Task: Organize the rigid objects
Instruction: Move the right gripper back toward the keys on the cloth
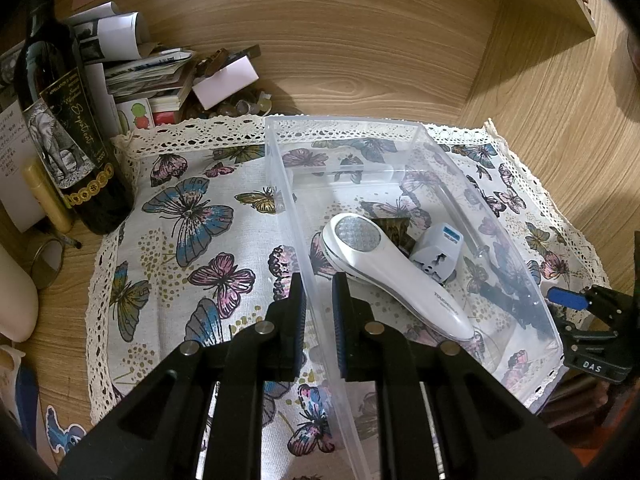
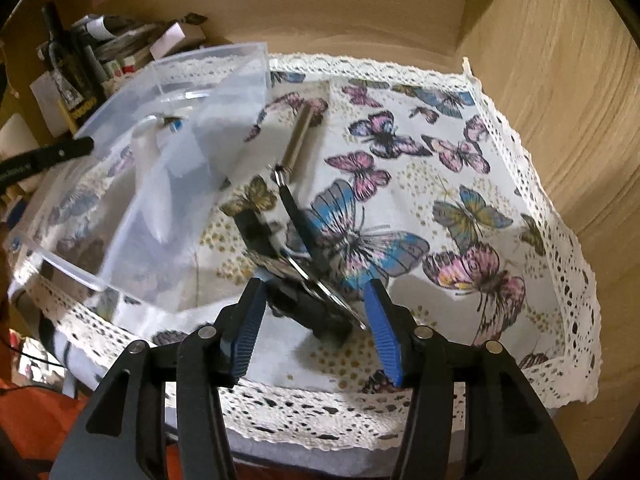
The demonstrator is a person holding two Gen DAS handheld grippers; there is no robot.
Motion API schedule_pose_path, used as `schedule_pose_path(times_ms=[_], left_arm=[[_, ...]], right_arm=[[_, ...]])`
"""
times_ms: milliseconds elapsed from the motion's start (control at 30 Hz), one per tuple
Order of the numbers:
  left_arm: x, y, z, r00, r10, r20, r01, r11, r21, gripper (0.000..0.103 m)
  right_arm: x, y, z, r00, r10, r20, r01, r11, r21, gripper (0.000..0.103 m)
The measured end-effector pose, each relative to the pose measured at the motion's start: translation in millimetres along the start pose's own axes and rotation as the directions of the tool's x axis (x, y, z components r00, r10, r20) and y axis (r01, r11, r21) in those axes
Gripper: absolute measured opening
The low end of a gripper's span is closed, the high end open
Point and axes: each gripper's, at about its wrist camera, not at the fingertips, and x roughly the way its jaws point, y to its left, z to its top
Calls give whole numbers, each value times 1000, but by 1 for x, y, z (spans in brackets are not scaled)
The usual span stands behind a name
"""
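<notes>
1. Clear plastic is what the left gripper (image 1: 319,300) is clamped on — its jaws are pinched tight on the near left wall of a transparent storage bin (image 1: 280,168), one finger outside the wall and one inside.

2. Inside the bin, just ahead and to the right of that gripper's tips, lies a white handheld device (image 1: 384,268) with a round metallic head; its handle runs toward the bin's near right corner.

3. Tucked beyond the device sit a white travel adapter (image 1: 436,252) and a small dark patterned piece (image 1: 394,230), both touching or nearly touching the device.

4. The right gripper (image 2: 316,308) hangs partly spread over the butterfly-print cloth (image 2: 460,152) — blue pads apart, nothing pressed between them.

5. Between and just ahead of those pads lies a dark keyring-style cluster (image 2: 308,300): a black block, a shiny blade-like piece and a black strap leading farther ahead to a metal cylinder (image 2: 298,140). Blur hides whether the pads touch it.

6. The bin stands ahead and to the left of the right gripper, with the cluster outside it on the cloth.

7. Far left of the left gripper, a dark wine bottle (image 1: 60,128) stands upright by a heap of papers (image 1: 132,60) on the wooden desk (image 1: 400,48).
</notes>
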Motion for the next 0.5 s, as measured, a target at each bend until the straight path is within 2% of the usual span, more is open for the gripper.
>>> schedule_pose_path(times_ms=[333,500], left_arm=[[0,0,0,1000,0,0,0,1000,0,12],[0,0,0,1000,0,1,0,1000,2,12]], right_arm=[[10,-26,21,994,-102,35,100,993,64,48],[2,-33,21,996,-75,51,70,993,90,48]])
